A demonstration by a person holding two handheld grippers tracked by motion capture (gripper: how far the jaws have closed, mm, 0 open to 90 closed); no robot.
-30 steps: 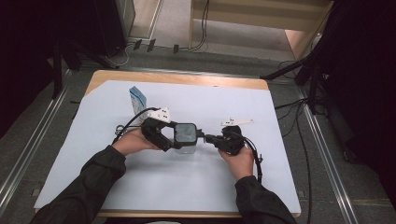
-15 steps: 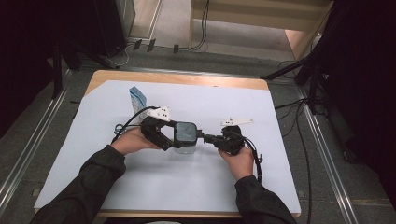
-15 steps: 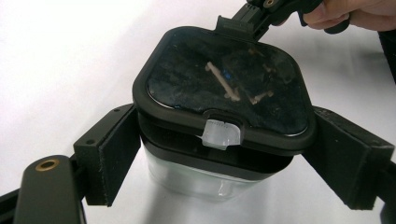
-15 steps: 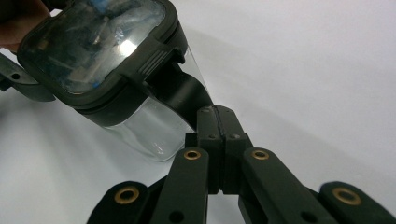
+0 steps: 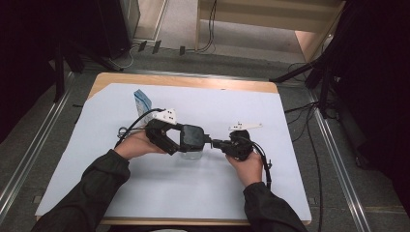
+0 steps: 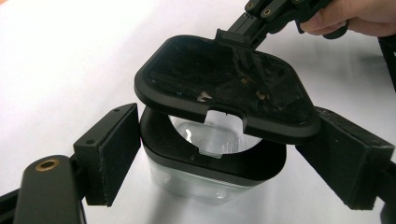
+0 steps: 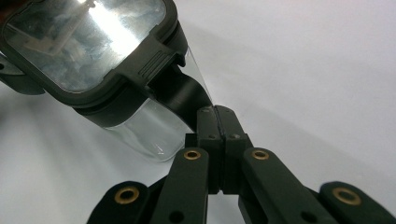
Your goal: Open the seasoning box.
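A clear container [image 5: 192, 154] with a black rim stands on the white sheet at mid-table. My left gripper [image 5: 189, 145] reaches in from the left, its pads [image 6: 112, 154] pressed on both sides of the container's rim [image 6: 210, 168]. The black lid [image 6: 224, 88] with a see-through window is tilted up, lifted off the rim on the side facing the left gripper's camera. My right gripper [image 5: 215, 143] comes from the right, shut on the lid's black tab [image 7: 180, 95]. In the right gripper view the jaws [image 7: 217, 116] meet on that tab below the lid [image 7: 88, 42].
A small blue-and-white packet [image 5: 142, 102] stands at the back left of the white sheet [image 5: 203, 193]. The wooden table edge [image 5: 183, 81] runs behind it. Cables lie on the floor beyond and to the right of the table.
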